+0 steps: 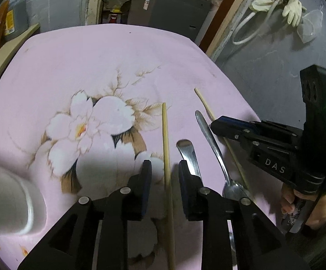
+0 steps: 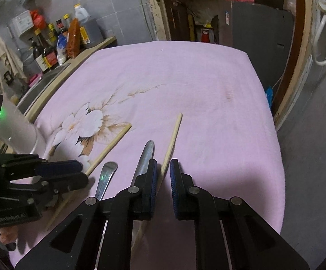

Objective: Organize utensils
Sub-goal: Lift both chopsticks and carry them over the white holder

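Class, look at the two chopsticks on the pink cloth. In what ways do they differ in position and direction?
The left chopstick lies at the edge of the flower print; the right chopstick lies on plain cloth, beyond the two spoons. The left chopstick runs between the left gripper's fingers, the right chopstick between the right gripper's. Their far tips spread apart. Both are pale wooden sticks.

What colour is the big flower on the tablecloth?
White petals with a yellow-orange middle, on the pink tablecloth's printed flower; left wrist view shows it best.

white cup [image 1: 7, 202] blurred, spoon bowl [image 1: 234, 190] half-hidden
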Motion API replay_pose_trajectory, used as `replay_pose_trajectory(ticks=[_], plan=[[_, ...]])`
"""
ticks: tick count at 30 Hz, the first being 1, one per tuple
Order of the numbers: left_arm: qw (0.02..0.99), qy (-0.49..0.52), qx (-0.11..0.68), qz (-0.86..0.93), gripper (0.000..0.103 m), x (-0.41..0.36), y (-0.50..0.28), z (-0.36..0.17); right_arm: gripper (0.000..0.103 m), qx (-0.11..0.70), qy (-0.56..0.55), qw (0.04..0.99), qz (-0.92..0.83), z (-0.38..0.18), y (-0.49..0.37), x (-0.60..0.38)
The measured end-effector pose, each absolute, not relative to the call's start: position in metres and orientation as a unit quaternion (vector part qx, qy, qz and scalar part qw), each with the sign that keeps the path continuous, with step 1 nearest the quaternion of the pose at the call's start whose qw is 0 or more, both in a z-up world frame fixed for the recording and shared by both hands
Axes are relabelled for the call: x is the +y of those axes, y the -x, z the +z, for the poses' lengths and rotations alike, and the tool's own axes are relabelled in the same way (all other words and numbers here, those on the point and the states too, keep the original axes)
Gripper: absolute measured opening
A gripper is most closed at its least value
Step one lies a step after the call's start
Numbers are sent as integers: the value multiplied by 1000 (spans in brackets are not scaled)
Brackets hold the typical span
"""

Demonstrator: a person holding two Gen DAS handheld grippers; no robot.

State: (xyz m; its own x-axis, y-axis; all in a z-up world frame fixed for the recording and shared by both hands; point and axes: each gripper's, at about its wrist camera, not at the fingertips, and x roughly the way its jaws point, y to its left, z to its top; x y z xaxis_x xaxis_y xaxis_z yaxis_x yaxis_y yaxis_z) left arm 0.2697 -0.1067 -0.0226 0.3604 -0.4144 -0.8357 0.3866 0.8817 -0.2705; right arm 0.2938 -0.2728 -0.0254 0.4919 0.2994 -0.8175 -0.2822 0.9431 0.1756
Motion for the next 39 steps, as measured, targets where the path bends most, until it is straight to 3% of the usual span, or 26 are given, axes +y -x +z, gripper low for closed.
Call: replay_pose_trajectory(ticks=[5, 7, 9, 21, 28, 39], plan=[[824, -17, 512, -240, 20, -120, -273, -25, 10, 486, -21, 857, 167, -27, -301, -274], [824, -21, 514, -236, 15, -119, -271, -26, 10, 488, -27, 857, 165, -28, -301, -275], [822, -19, 519, -234, 3, -119, -267, -28, 10, 490, -28, 856, 163, -27, -300, -274], [846, 33, 476, -239, 2, -102, -243, -12, 3, 462, -122, 862, 169, -19, -276, -292], [893, 53, 379, -236, 2, -87, -207, 20, 3, 333, -155, 911, 189, 11, -221, -292], [951, 87, 220, -200, 2, -52, -173, 73, 3, 105, -105, 971, 189, 67, -159, -243]])
